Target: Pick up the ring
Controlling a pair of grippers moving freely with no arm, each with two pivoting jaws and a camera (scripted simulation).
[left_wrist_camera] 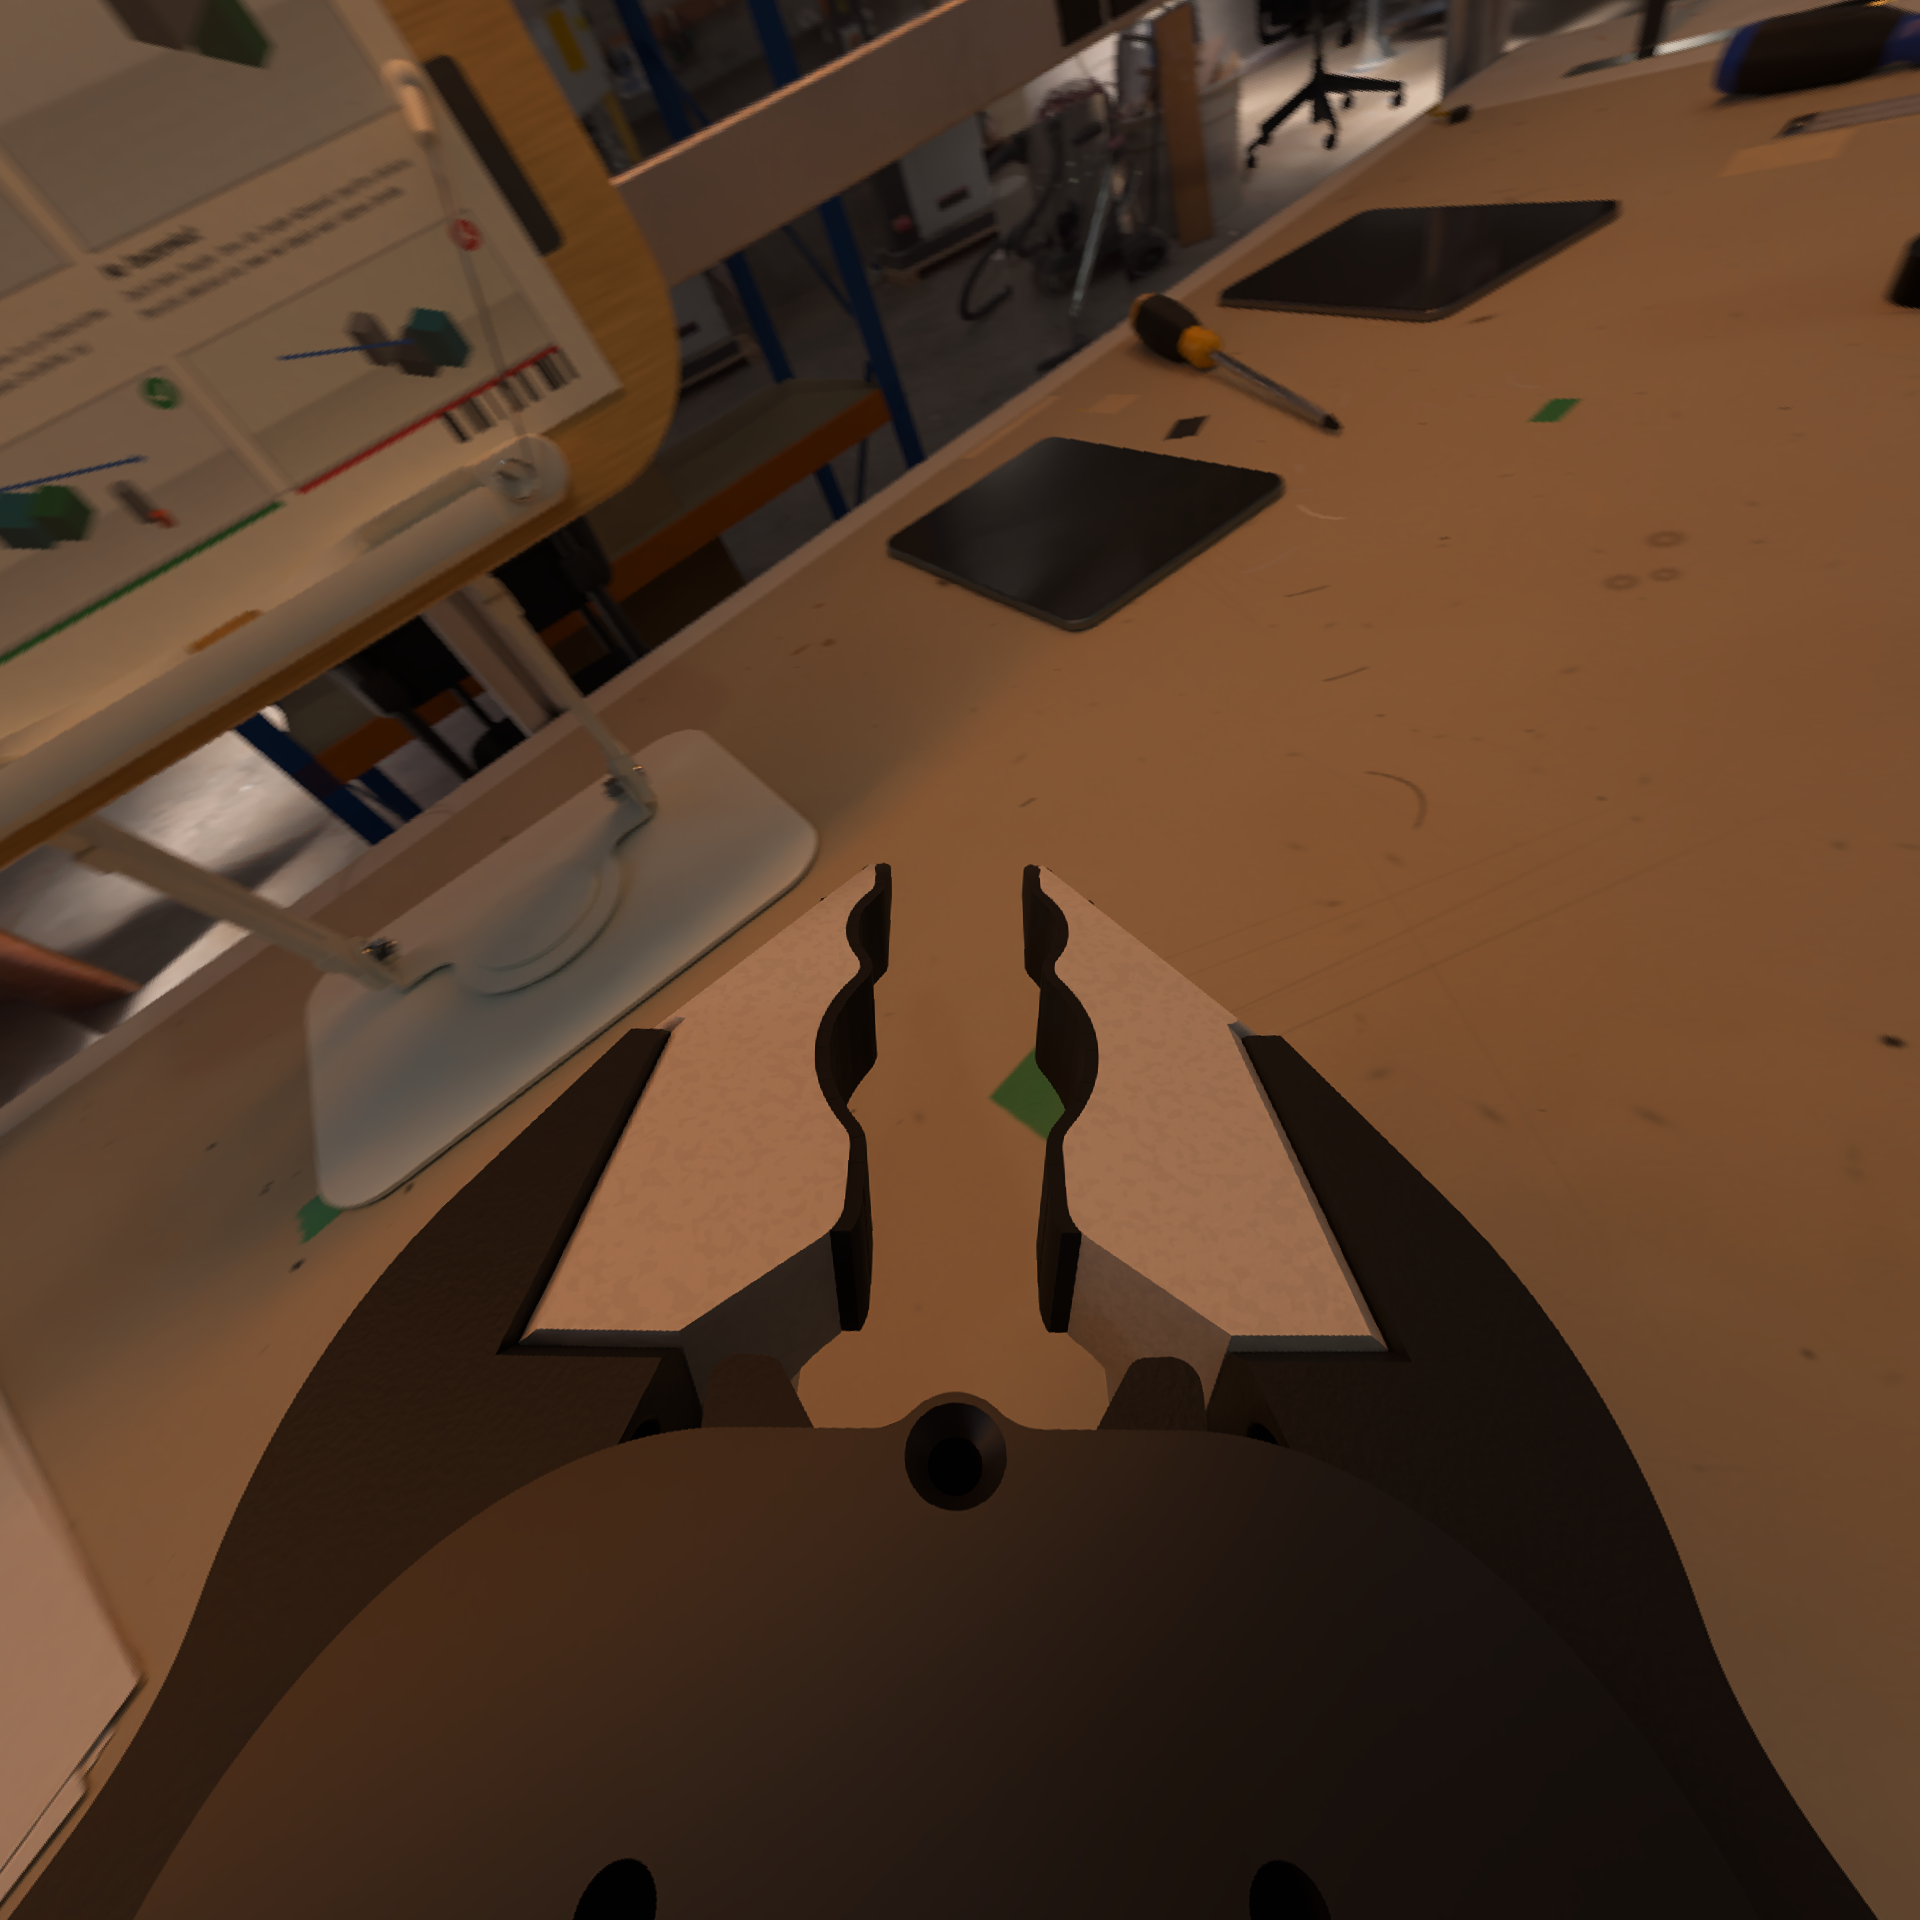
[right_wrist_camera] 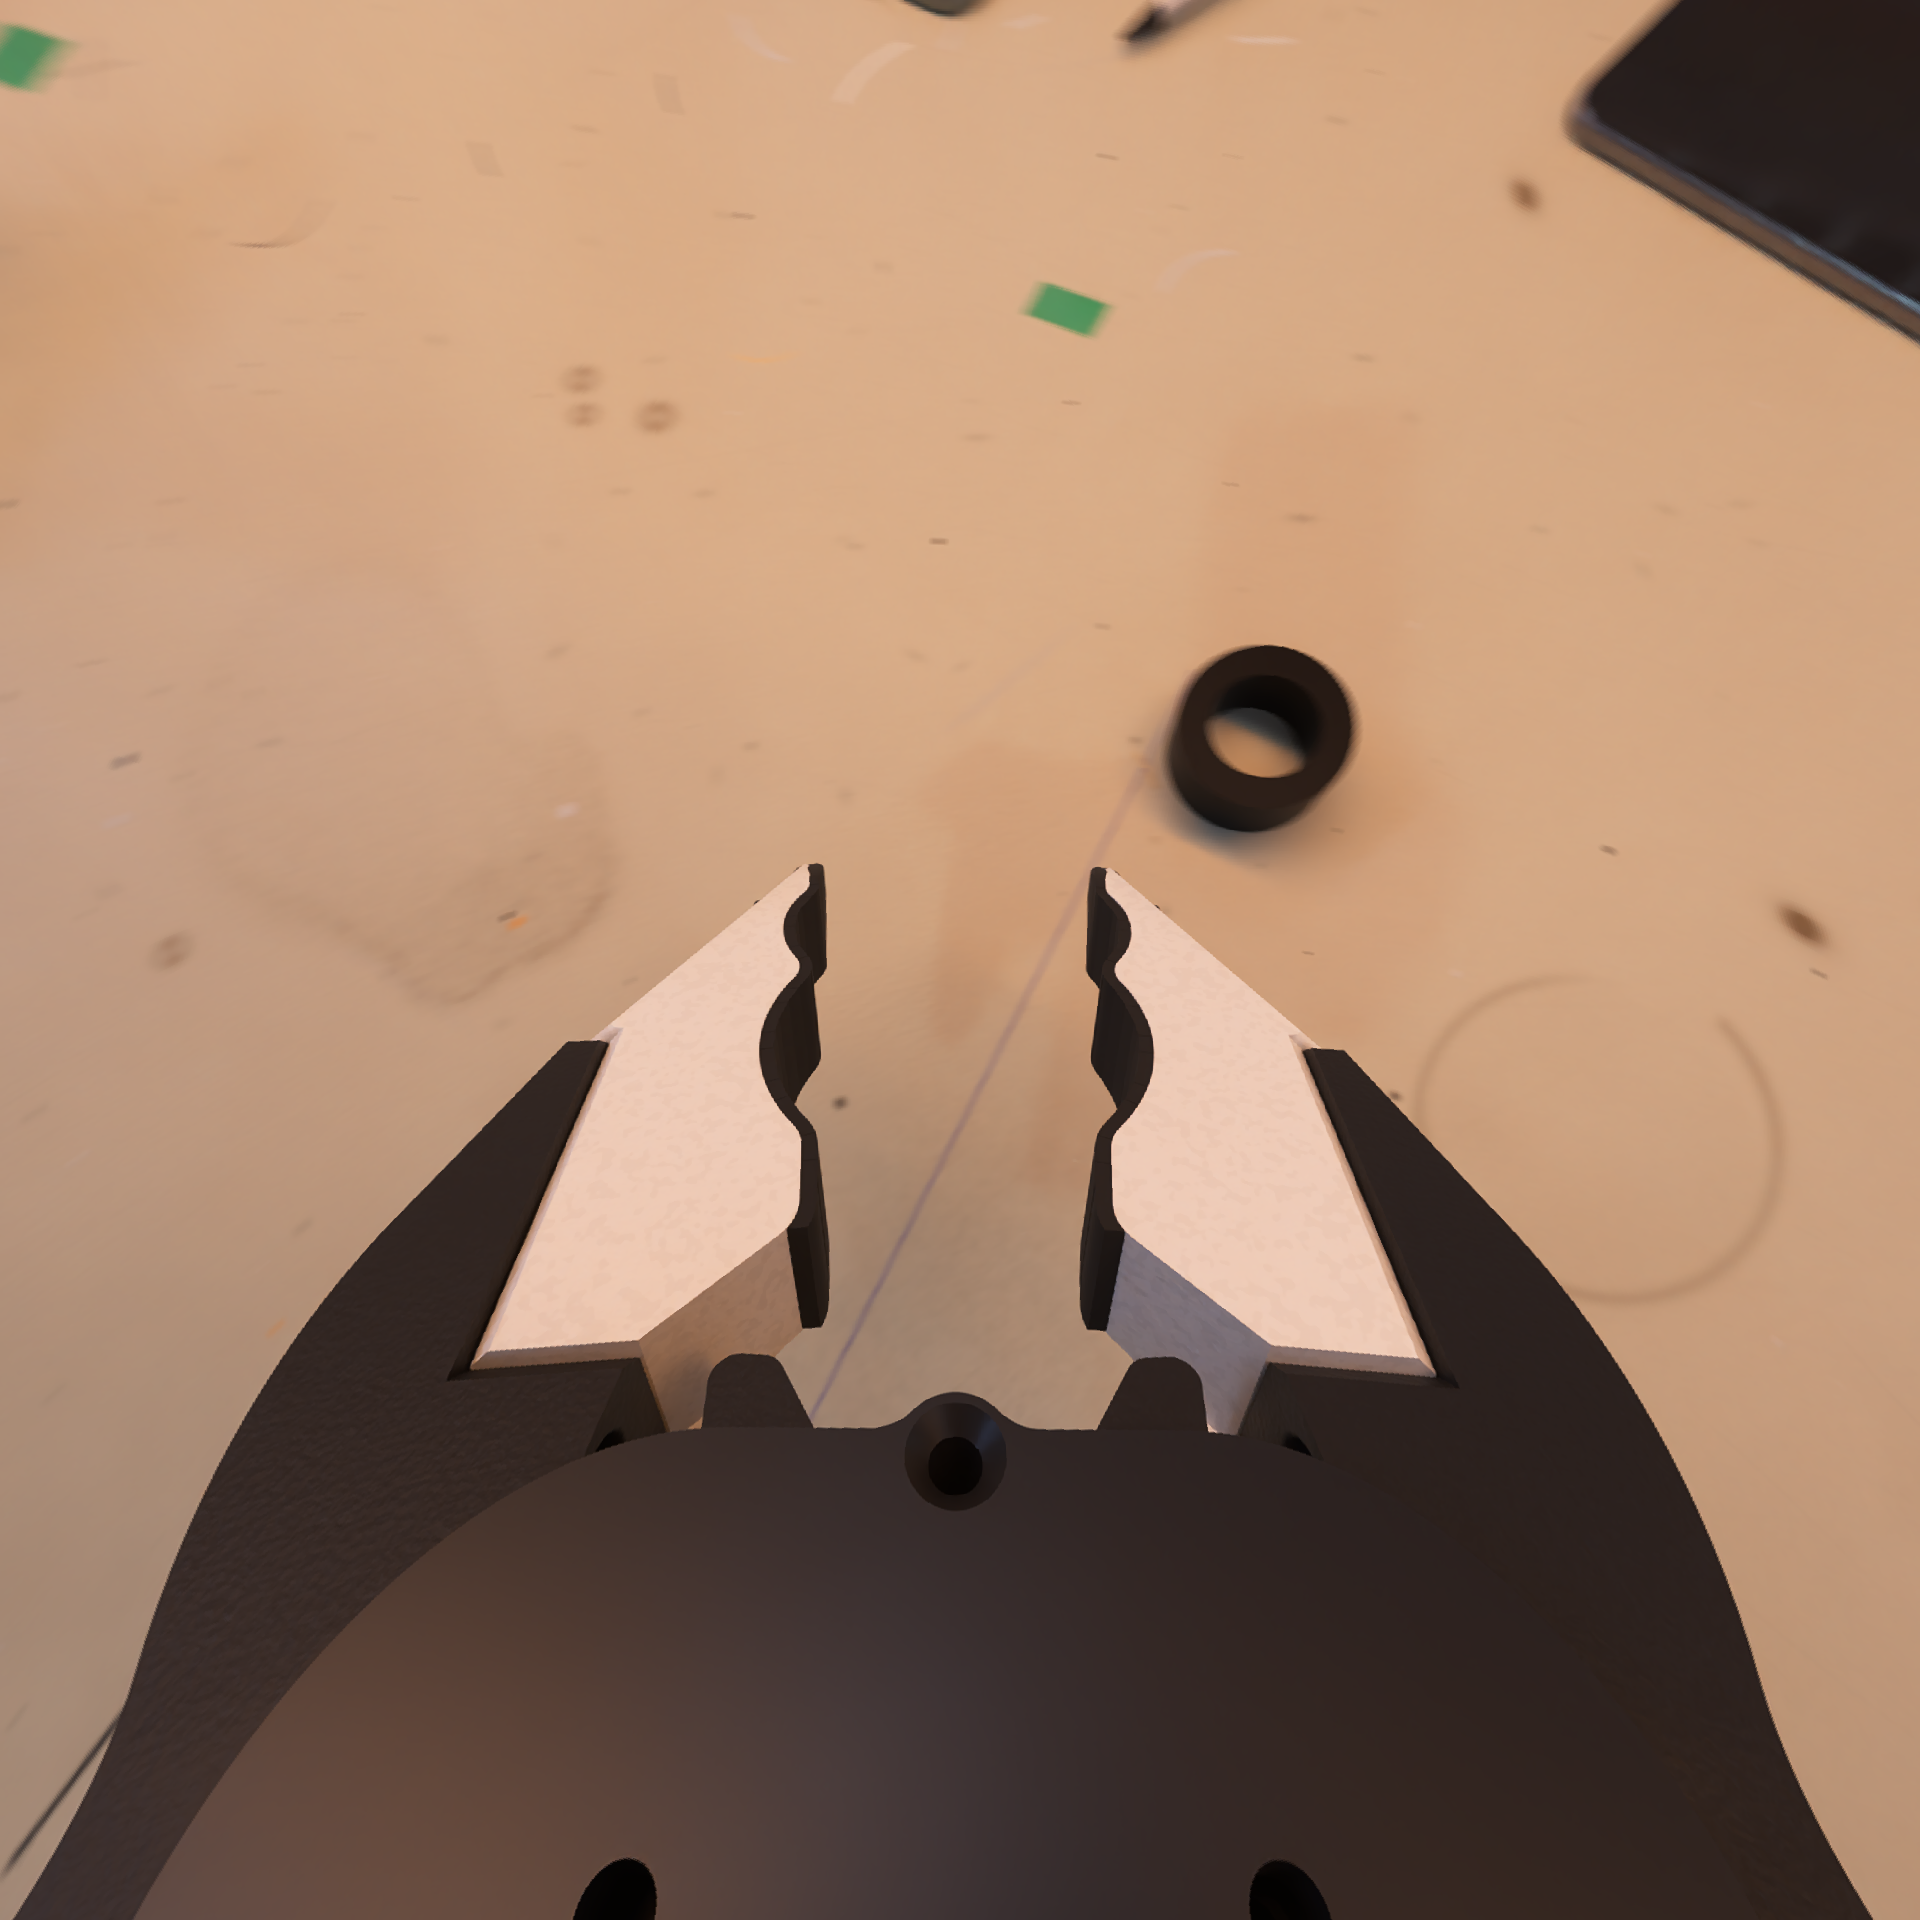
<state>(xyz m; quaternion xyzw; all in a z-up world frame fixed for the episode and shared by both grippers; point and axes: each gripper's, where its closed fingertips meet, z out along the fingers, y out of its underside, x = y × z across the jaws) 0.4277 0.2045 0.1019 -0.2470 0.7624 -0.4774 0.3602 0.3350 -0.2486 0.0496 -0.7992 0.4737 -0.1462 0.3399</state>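
Note:
A small black ring (right_wrist_camera: 1260, 736) lies flat on the tan tabletop (right_wrist_camera: 727, 582) in the right wrist view, ahead and to the right of my right gripper (right_wrist_camera: 956, 878). That gripper is open and empty, above the table, with the ring outside its jaws. My left gripper (left_wrist_camera: 956, 878) is open by a narrower gap and empty, above the same table (left_wrist_camera: 1455, 935). The ring does not show in the left wrist view.
In the left wrist view, a white stand base (left_wrist_camera: 561, 966) holding a tilted instruction board (left_wrist_camera: 260, 343) is at the left. Two black tablets (left_wrist_camera: 1086, 530) (left_wrist_camera: 1423, 258) and a screwdriver (left_wrist_camera: 1231, 358) lie farther off. A tablet corner (right_wrist_camera: 1787, 145) shows in the right wrist view, with green tape bits (right_wrist_camera: 1067, 308).

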